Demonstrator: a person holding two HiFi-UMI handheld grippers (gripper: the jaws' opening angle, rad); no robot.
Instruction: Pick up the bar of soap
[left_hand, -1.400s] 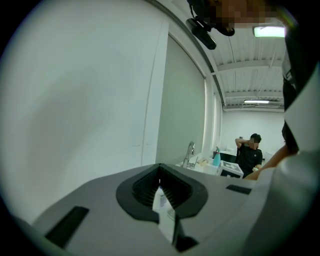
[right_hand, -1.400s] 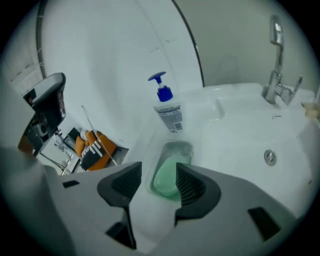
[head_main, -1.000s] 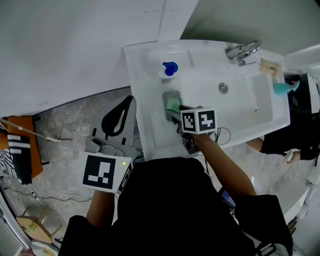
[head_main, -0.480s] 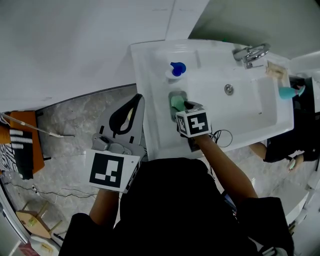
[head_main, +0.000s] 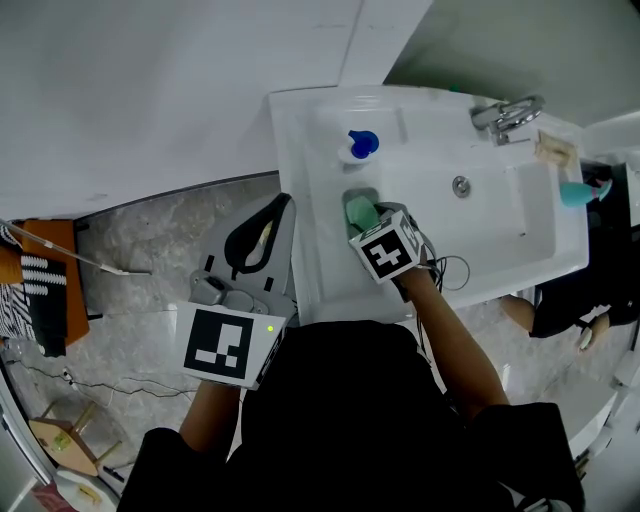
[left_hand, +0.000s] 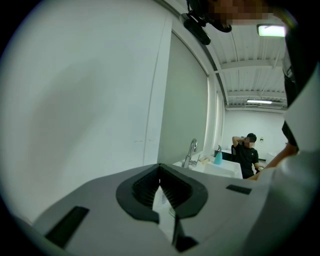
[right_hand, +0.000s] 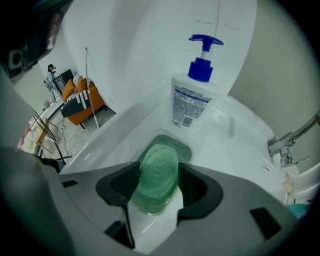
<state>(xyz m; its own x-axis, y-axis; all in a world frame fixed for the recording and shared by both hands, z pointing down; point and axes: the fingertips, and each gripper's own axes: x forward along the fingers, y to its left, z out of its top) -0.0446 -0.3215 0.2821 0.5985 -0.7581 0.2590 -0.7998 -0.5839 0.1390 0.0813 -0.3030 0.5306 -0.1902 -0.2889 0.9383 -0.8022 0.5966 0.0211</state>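
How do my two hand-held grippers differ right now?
The right hand-held gripper points down over the sink, jaws apart astride the green soap and just closing; the left hand-held gripper hangs beside the sink, roughly level, jaws together, empty. Both carry marker cubes.

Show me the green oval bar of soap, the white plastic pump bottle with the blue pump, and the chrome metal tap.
green oval bar of soap (right_hand: 158, 167): right gripper view, middle of its top face.
white plastic pump bottle (right_hand: 189, 107): right gripper view, its printed label.
chrome metal tap (head_main: 508, 113): head view, its spout.
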